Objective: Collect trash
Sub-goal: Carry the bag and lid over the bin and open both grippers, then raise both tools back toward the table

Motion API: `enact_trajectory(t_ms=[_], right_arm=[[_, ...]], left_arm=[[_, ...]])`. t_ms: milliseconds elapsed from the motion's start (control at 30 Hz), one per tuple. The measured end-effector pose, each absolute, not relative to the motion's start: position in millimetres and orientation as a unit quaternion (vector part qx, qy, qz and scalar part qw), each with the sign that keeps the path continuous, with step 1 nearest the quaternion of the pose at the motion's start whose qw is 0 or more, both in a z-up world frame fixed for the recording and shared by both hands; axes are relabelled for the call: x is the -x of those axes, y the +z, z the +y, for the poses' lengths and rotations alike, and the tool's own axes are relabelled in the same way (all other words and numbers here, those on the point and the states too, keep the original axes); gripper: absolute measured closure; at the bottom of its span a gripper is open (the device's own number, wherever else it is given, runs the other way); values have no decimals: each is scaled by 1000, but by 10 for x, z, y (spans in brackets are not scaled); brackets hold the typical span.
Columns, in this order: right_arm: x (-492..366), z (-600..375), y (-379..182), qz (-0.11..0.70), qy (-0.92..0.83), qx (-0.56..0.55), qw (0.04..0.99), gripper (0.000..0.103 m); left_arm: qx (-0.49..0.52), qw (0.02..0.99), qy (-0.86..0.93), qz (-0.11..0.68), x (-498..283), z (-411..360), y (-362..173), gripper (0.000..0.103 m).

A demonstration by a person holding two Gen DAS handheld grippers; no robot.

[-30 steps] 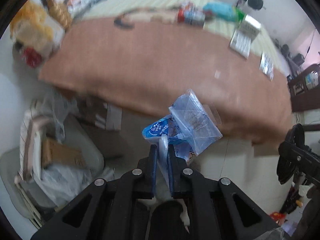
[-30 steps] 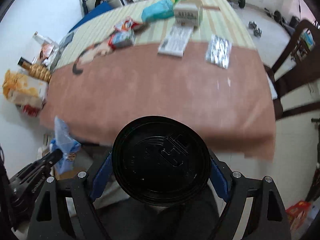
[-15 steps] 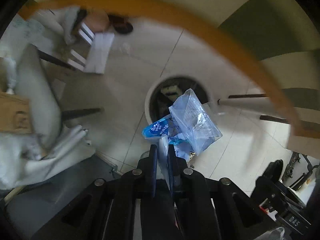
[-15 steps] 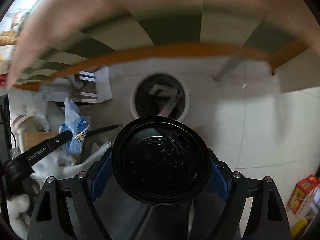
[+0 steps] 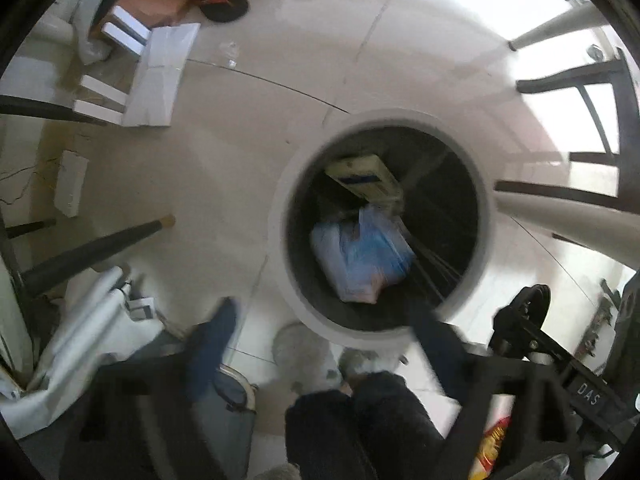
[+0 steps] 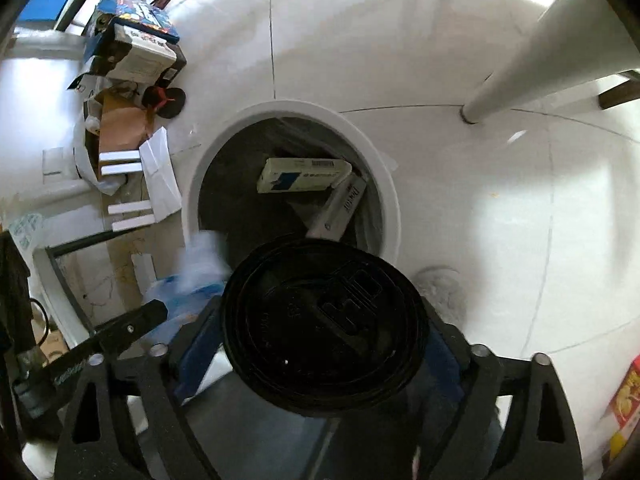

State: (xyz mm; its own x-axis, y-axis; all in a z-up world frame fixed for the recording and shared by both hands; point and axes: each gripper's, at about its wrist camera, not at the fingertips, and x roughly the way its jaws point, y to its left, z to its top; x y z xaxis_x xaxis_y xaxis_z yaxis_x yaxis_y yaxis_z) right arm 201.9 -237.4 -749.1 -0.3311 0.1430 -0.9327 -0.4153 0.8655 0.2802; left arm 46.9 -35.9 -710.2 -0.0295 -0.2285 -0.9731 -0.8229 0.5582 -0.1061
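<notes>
A round white trash bin (image 5: pixel 482 216) stands on the floor below both grippers; it also shows in the right wrist view (image 6: pixel 390 200). A blue and clear plastic bag (image 5: pixel 362 258) falls blurred inside the bin, free of my left gripper (image 5: pixel 324 324), whose blue fingers (image 5: pixel 212 340) are spread wide open. A cream box (image 5: pixel 366 176) lies inside the bin. My right gripper (image 6: pixel 320 344) is shut on a black round cup lid (image 6: pixel 320 324), held above the bin's near edge. The bag (image 6: pixel 196 264) appears blurred beside the left gripper's finger (image 6: pixel 132 326).
Cardboard and white boxes (image 5: pixel 148 60) lie on the floor left of the bin. White table legs (image 6: pixel 532 64) and dark chair legs (image 5: pixel 560 196) stand to the right. A second carton (image 6: pixel 344 208) leans inside the bin. A red packet (image 6: pixel 626 396) lies at the far right.
Both grippers swung from the table down over the bin. My left gripper opened and let go of the plastic bag, which now drops into the bin. The right still holds the lid.
</notes>
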Motion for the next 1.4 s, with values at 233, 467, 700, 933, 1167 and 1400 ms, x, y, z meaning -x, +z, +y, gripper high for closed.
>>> enact_trajectory(t_ms=[233, 467, 700, 933, 1167, 1400], right_arm=[[-1949, -2335, -7559, 766, 257, 112, 578, 0], [-1783, -2354, -7248, 729, 236, 196, 612, 0], [-1717, -2458, -6603, 702, 221, 229, 637, 0], [-1638, -2564, -5798, 684, 233, 234, 650, 0], [-1484, -2684, -4791, 669, 256, 231, 658, 0], [-1306, -2748, -3745, 652, 283, 220, 668, 0]], left_arm=[[337, 582, 292, 680, -312, -350, -6970, 6], [299, 595, 312, 678, -174, -550, -6613, 6], [304, 606, 308, 667, -79, -722, -6031, 6], [305, 624, 308, 650, 22, -879, -5243, 6], [302, 642, 306, 635, 162, -1006, -4406, 6], [294, 662, 307, 618, 261, -1118, -3568, 6]])
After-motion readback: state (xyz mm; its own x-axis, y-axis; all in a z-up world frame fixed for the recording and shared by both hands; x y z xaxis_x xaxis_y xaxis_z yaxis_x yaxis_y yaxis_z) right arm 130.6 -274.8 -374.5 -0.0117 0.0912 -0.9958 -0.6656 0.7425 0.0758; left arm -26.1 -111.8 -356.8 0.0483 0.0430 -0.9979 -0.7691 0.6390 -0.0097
